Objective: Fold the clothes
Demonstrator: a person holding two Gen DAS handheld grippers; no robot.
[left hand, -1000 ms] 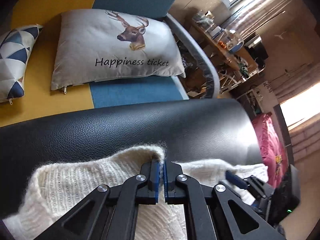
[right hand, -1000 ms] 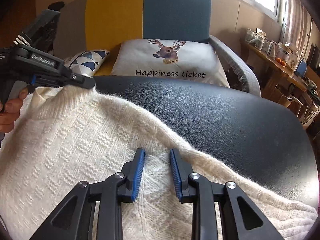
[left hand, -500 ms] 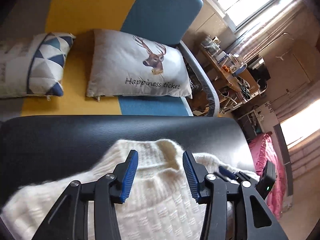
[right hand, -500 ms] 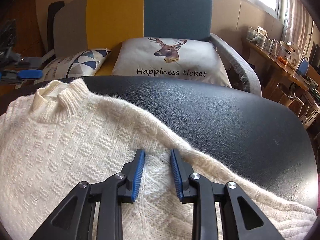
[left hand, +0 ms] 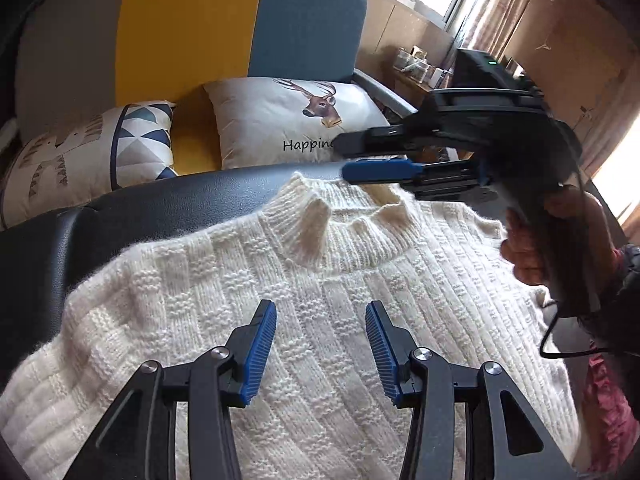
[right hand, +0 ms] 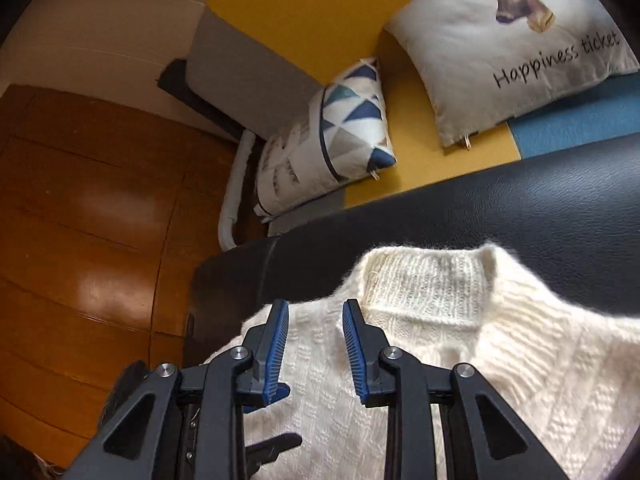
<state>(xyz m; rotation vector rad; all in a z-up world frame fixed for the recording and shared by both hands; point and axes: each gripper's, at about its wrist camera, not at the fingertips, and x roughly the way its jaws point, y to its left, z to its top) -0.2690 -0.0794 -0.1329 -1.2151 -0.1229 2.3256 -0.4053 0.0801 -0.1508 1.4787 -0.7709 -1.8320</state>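
Note:
A cream knitted sweater (left hand: 320,304) lies spread on a black leather surface (left hand: 168,204), its ribbed collar (left hand: 332,216) towards the sofa. My left gripper (left hand: 320,308) is open and empty above the sweater's chest. My right gripper (right hand: 314,308) is open and empty above the sweater (right hand: 460,360), just left of the collar (right hand: 432,284). In the left wrist view the right gripper (left hand: 348,156) reaches in from the right, over the collar's far edge, held by a hand (left hand: 560,240).
A yellow and blue sofa (left hand: 248,28) stands behind the black surface, with a deer pillow (left hand: 296,120) and a triangle-pattern pillow (left hand: 100,148). A wooden floor (right hand: 80,220) lies to the left. A cluttered shelf (left hand: 416,64) stands by the window.
My left gripper let go of the collar, opened and drew back over the chest. My right gripper left the sweater's right side and swung across to the collar's left side.

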